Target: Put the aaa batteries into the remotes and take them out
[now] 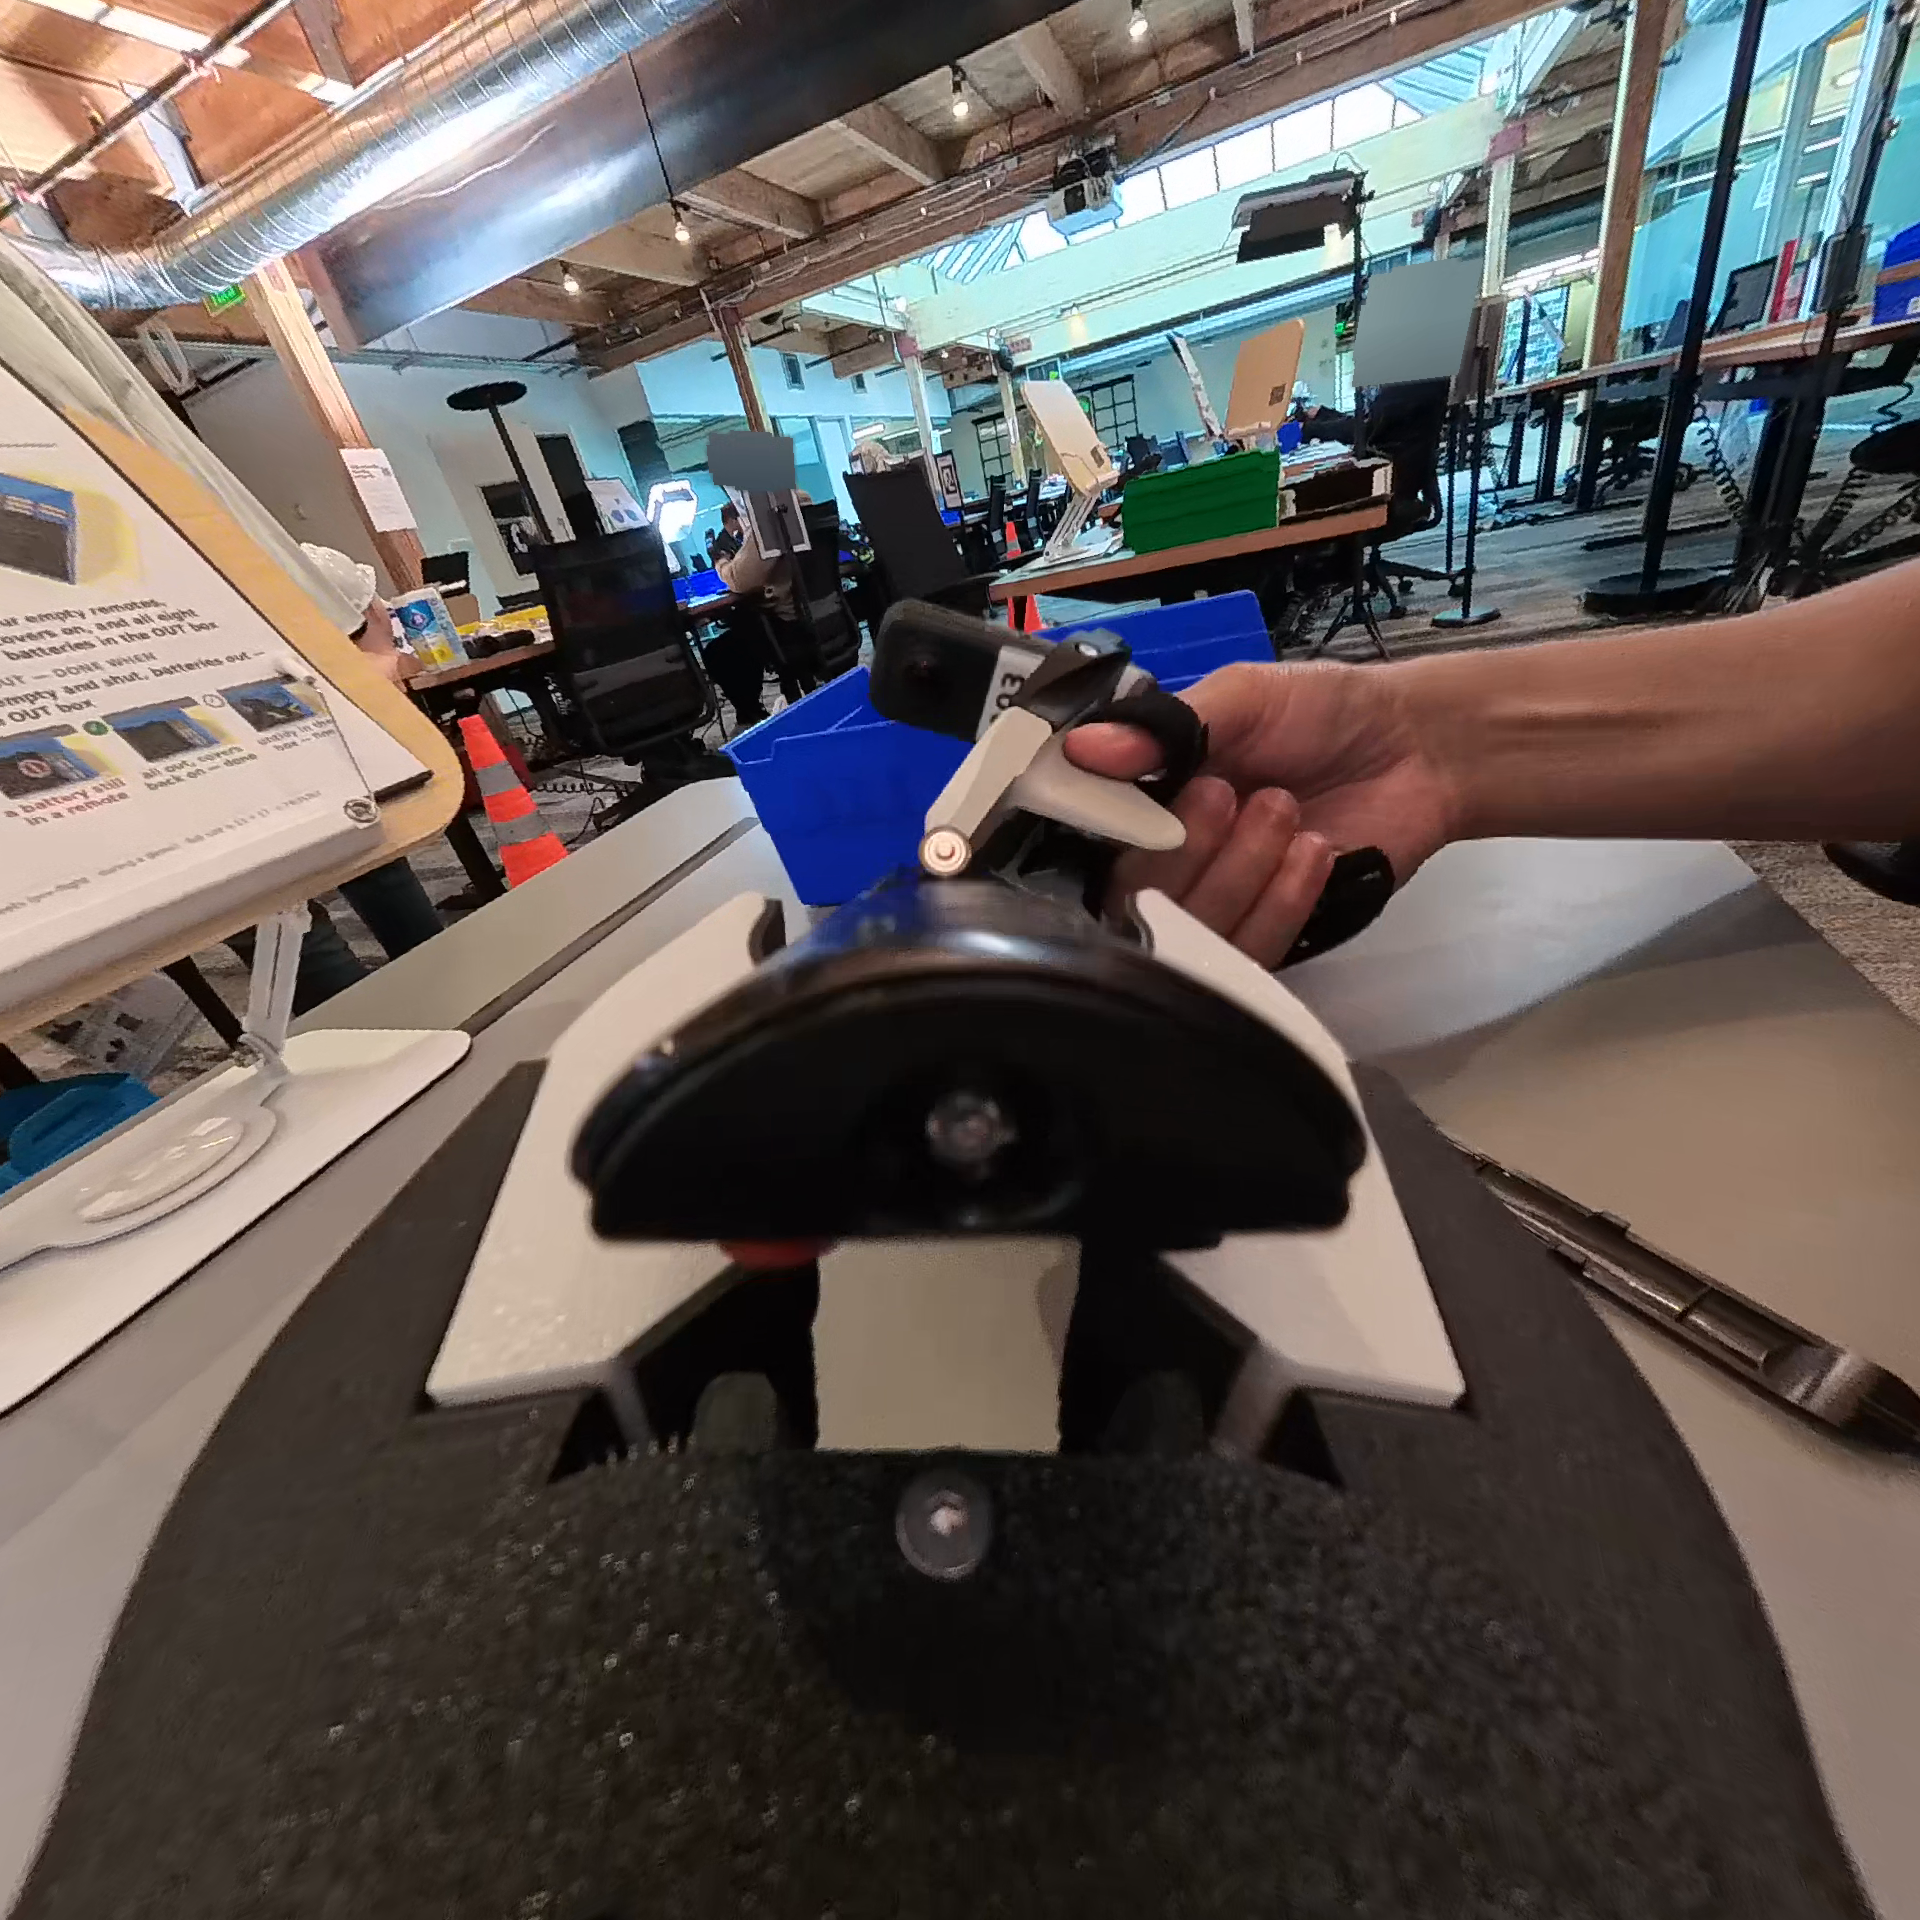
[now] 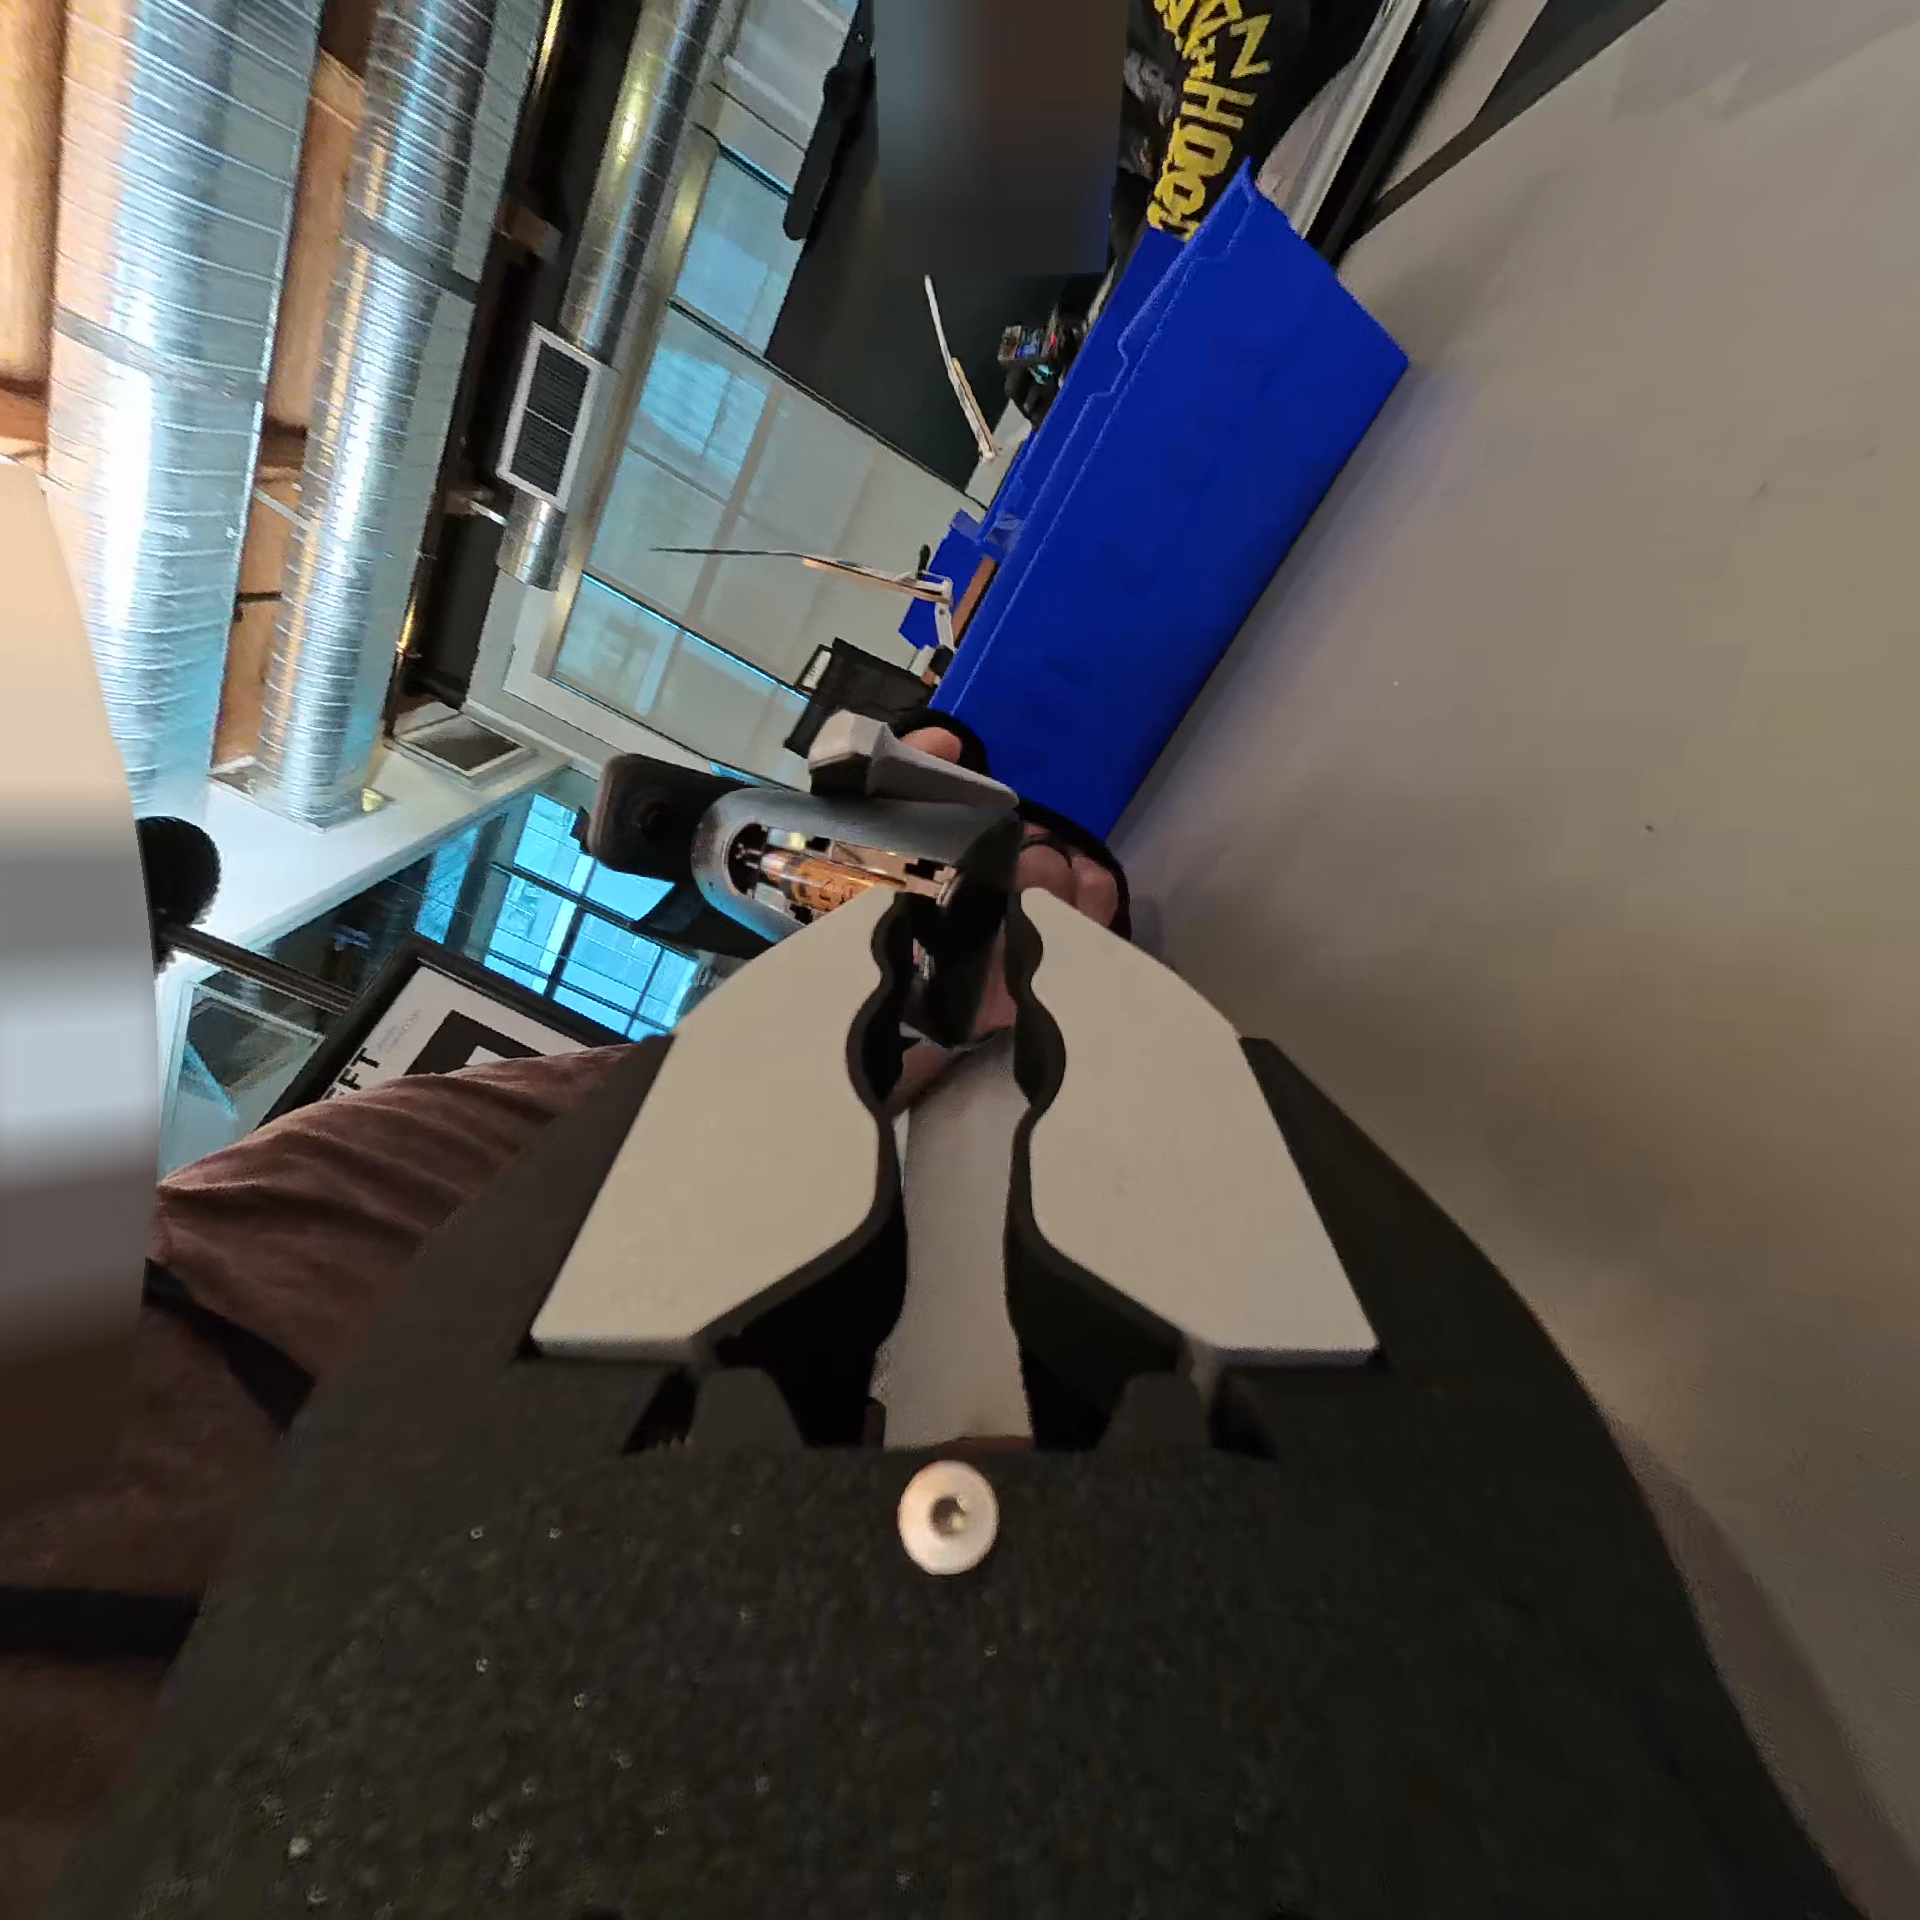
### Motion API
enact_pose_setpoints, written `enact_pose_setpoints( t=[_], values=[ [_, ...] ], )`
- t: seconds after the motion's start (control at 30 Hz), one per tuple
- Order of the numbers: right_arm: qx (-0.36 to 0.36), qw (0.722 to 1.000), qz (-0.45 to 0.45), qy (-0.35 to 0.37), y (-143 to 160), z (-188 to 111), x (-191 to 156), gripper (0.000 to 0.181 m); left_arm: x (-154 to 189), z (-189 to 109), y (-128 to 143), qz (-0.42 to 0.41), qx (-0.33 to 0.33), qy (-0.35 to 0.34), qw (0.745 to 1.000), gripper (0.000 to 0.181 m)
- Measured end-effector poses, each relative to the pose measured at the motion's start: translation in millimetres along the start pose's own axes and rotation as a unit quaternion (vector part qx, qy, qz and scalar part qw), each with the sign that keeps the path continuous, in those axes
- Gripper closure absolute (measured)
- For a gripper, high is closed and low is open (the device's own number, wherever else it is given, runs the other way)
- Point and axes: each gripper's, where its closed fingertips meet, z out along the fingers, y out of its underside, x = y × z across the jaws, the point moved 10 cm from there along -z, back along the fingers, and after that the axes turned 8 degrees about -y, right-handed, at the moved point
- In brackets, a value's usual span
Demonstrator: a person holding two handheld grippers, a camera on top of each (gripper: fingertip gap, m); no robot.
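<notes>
A person is holding both tools over a smooth grey worktop [image 1: 1662, 1091]. Blue plastic bins [image 1: 831, 800] are standing along its far edge, and a printed card on a white stand [image 1: 156, 644] is leaning at its left edge. A dark, flat strip [image 1: 1714, 1340] is lying towards the right edge.

The left gripper [image 1: 945, 920] is clenching the remote [image 1: 966, 1091] end-on between its white finger plates. The remote's black, half-round end is filling the gap, blurred and blocking most of what is lying beyond. A bare hand [image 1: 1278, 800] is bringing the right gripper [image 2: 956, 925] in from the far side, rolled onto its side.

Only the right wrist view is showing the remote's open battery bay, where a gold-coloured battery [image 2: 831, 878] is sitting inside the rounded grey shell. There the right tongs are standing nearly together, wavy black pads facing each other, with a dark piece [image 2: 966, 987] in the narrow gap. I cannot tell whether they are pinching it. A brown sleeve [image 2: 364, 1164] is crowding the left of that view.
</notes>
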Motion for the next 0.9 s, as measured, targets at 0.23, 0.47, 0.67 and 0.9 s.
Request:
enact_pose_setpoints(
  t=[0.23,0.47,0.67,0.9],
  values=[
    [0.007,1.000,-0.014,0.010,0,1,3,0.152,-5,-5,-4,-0.018,0.018,-0.007,1.000,0.122],
    [-0.019,0.954,-0.253,0.159,-5,7,-28,0.131,-3,-3,-3,-0.006,0.008,-0.005,1.000,0.122],
    [-0.121,0.873,-0.433,0.190,16,39,-57,0.139,-1,0,0,-0.015,-0.007,0.006,1.000,0.122],
    [-0.146,0.877,-0.427,0.168,22,41,-50,0.170,2,1,0,-0.024,-0.008,0.031,0.999,0.121]
  ],
)
